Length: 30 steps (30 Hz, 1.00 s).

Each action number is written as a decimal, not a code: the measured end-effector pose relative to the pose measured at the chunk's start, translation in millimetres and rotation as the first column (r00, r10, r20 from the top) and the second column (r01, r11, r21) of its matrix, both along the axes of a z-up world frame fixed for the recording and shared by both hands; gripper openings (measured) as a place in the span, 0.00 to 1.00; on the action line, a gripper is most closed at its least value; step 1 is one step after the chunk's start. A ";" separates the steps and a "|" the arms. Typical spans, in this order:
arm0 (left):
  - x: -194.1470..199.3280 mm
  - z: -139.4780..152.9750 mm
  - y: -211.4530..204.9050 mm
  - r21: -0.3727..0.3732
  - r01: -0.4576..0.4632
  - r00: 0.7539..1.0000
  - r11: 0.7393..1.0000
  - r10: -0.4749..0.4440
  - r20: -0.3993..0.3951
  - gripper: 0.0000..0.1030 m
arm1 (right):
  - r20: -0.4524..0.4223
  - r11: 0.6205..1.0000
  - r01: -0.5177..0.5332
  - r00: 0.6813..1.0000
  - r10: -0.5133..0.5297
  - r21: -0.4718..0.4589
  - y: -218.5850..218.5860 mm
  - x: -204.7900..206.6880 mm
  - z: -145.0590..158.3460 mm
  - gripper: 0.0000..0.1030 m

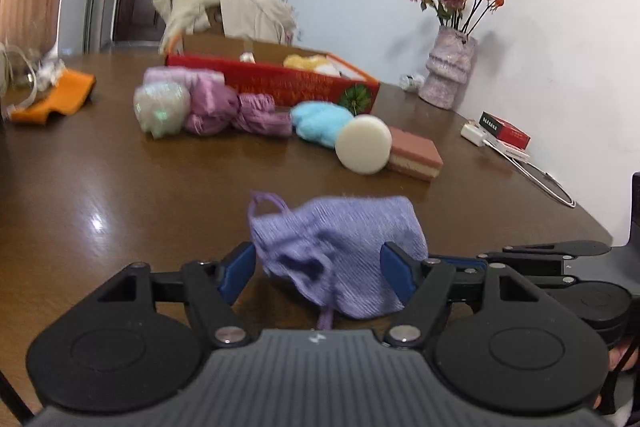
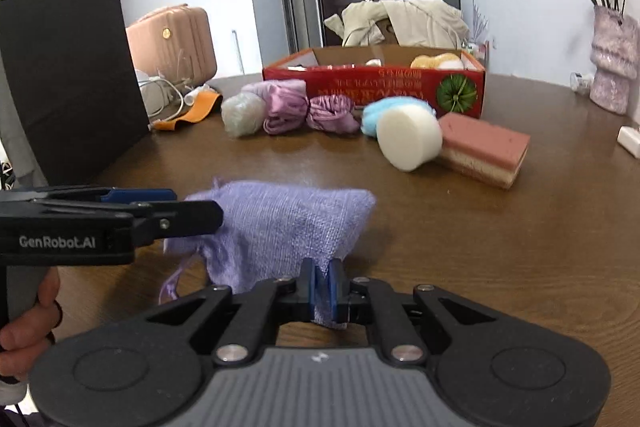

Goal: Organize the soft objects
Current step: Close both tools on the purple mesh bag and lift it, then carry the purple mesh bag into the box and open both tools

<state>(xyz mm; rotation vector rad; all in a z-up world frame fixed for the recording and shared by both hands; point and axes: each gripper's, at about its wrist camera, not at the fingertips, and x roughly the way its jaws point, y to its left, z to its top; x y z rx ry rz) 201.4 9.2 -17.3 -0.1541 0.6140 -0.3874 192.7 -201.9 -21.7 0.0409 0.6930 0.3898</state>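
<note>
Lilac knitted drawstring pouch [image 2: 280,227] was hanging just over the brown wooden table [image 2: 500,247], right gripper [image 2: 325,291] fingers clamped tight on its bottom edge, left gripper [image 1: 318,267] fingers spread apart either side of it, not pinching, red cardboard box [image 2: 372,83] sat further back.

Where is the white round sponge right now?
In both views the white round sponge lies tipped on the brown table, between the light blue fluffy ball and the pink layered sponge block.
</note>
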 end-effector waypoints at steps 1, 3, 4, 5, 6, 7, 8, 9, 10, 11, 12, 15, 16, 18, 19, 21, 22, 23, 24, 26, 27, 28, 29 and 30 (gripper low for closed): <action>1.8 -1.6 -0.7 -0.004 -0.002 1.000 1.000 0.002 -0.006 0.49 | 0.001 1.000 -0.005 1.000 0.005 0.001 0.8 0.5 -0.7 0.06; 7.1 -4.6 0.3 -0.007 -0.020 1.000 1.000 0.020 -0.018 0.29 | 0.000 1.000 -0.016 1.000 0.016 -0.008 1.9 2.2 0.2 0.07; 11.0 -6.5 2.7 -0.017 -0.023 0.999 1.000 0.023 -0.034 0.28 | 0.002 1.000 -0.020 1.000 0.020 -0.017 2.1 2.7 1.0 0.11; 13.7 -7.7 5.1 -0.033 -0.026 0.999 0.999 0.025 -0.047 0.26 | 0.012 1.000 -0.020 1.000 0.020 -0.020 0.4 1.9 2.9 0.17; 15.6 -8.9 7.5 -0.045 -0.030 0.998 0.999 0.028 -0.056 0.24 | 0.020 1.000 -0.015 1.000 0.015 -0.008 -3.5 1.5 5.0 0.19; 17.4 -9.5 8.5 -0.045 -0.032 0.998 0.998 0.030 -0.060 0.23 | 0.021 1.000 -0.016 1.000 0.015 0.017 -8.0 3.2 7.0 0.26; 18.2 -9.5 8.2 -0.041 -0.033 0.998 0.999 0.030 -0.061 0.22 | 0.022 0.999 -0.006 1.000 0.005 0.051 -14.3 5.4 8.5 0.36; 18.6 -9.2 7.4 -0.037 -0.029 0.998 0.999 0.027 -0.058 0.22 | 0.024 0.997 0.013 1.000 -0.015 0.077 -19.8 8.2 10.0 0.43; 18.6 -8.7 6.2 -0.034 -0.023 0.998 0.999 0.022 -0.054 0.21 | 0.023 0.994 0.032 0.999 -0.034 0.105 -25.0 12.1 10.2 0.55; 19.0 -8.2 5.3 -0.031 -0.020 0.998 0.999 0.019 -0.053 0.21 | 0.021 0.991 0.042 0.999 -0.045 0.127 -27.8 15.6 10.0 0.56; 19.8 -7.7 3.7 -0.026 -0.020 0.998 0.999 0.018 -0.054 0.21 | 0.015 0.989 0.043 0.999 -0.045 0.143 -28.8 20.1 8.8 0.56; 21.4 -7.2 2.8 -0.009 -0.025 0.998 1.000 0.024 -0.052 0.21 | -0.023 0.986 0.039 0.999 -0.035 0.165 -26.0 32.1 1.4 0.51; 21.8 -7.5 3.8 -0.012 -0.025 0.998 1.000 0.025 -0.053 0.21 | -0.025 0.982 0.030 0.999 -0.026 0.188 -26.2 33.4 -0.4 0.41; 23.2 -6.7 4.2 -0.011 -0.024 0.998 1.000 0.024 -0.053 0.20 | -0.030 0.973 0.014 1.000 -0.007 0.231 -26.7 34.6 -1.2 0.23; 24.1 -5.8 3.7 -0.009 -0.024 0.998 1.000 0.024 -0.052 0.20 | -0.027 0.974 0.011 1.000 -0.005 0.228 -25.8 34.9 -0.4 0.17; 24.6 -3.3 2.8 -0.007 -0.021 0.999 1.000 0.021 -0.043 0.20 | -0.023 0.976 0.008 1.000 -0.003 0.219 -23.2 35.3 0.4 0.13; 24.7 -0.8 2.1 -0.003 -0.022 0.999 1.000 0.022 -0.038 0.19 | -0.024 0.975 0.005 1.000 0.001 0.220 -22.6 35.6 1.0 0.10; 24.5 3.4 1.5 -0.003 -0.022 0.999 1.000 0.021 -0.029 0.19 | -0.021 0.976 0.004 1.000 0.001 0.220 -22.4 36.3 2.0 0.08; 24.2 8.8 1.3 -0.003 -0.018 1.000 1.000 0.018 -0.013 0.19 | -0.011 0.976 0.002 1.000 0.001 0.216 -21.6 35.9 4.8 0.07; 28.3 23.9 2.5 -0.004 -0.015 0.999 1.000 0.015 0.030 0.19 | 0.007 0.977 -0.003 1.000 0.001 0.212 -21.1 38.3 14.5 0.06; 33.4 32.0 3.4 -0.008 -0.014 0.999 1.000 0.015 0.050 0.19 | 0.025 0.978 -0.009 1.000 0.004 0.207 -20.5 42.0 22.0 0.06; 41.0 41.7 4.6 -0.008 -0.014 0.997 1.000 0.015 0.077 0.19 | 0.049 0.980 -0.020 0.999 0.010 0.199 -19.7 47.5 31.3 0.06; 50.3 50.5 6.1 -0.006 -0.016 0.995 1.000 0.017 0.100 0.19 | 0.071 0.982 -0.031 0.997 0.017 0.188 -18.2 54.6 40.7 0.06; 62.7 60.9 7.8 -0.005 -0.023 0.992 1.000 0.023 0.122 0.19 | 0.093 0.983 -0.043 0.995 0.027 0.176 -16.3 65.5 51.3 0.06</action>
